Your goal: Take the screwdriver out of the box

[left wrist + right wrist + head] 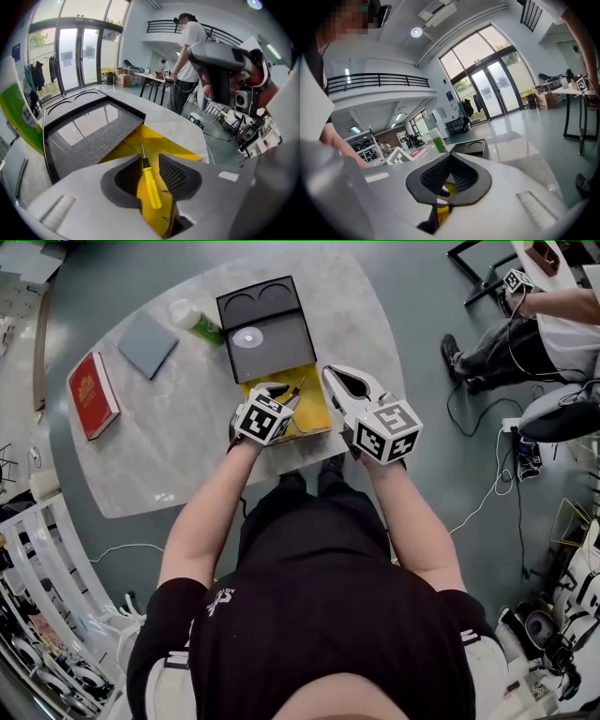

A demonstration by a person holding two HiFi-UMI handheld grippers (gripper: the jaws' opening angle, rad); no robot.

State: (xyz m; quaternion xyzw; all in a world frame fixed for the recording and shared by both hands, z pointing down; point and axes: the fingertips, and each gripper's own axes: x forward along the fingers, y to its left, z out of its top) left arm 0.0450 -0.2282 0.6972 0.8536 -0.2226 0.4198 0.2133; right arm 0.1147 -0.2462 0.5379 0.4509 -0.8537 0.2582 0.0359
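The open black box (272, 343) lies on the marble table with its yellow inner tray (316, 411) toward me. The screwdriver (150, 185), with a yellow handle and a thin metal shaft, rests on that tray (159, 140). My left gripper (150, 157) points steeply down over it, open, one finger on each side of the handle and neither pad pressing it. From the head view the left gripper (284, 394) covers most of the screwdriver. My right gripper (330, 372) hovers at the tray's right edge, shut and holding nothing; its tips (451, 155) meet.
A red book (92, 395), a grey notebook (147, 343) and a green-labelled bottle (195, 321) lie left of the box. The box lid (258, 301) stands behind it. The table edge (309, 460) is just in front of me. A person (553, 329) sits far right.
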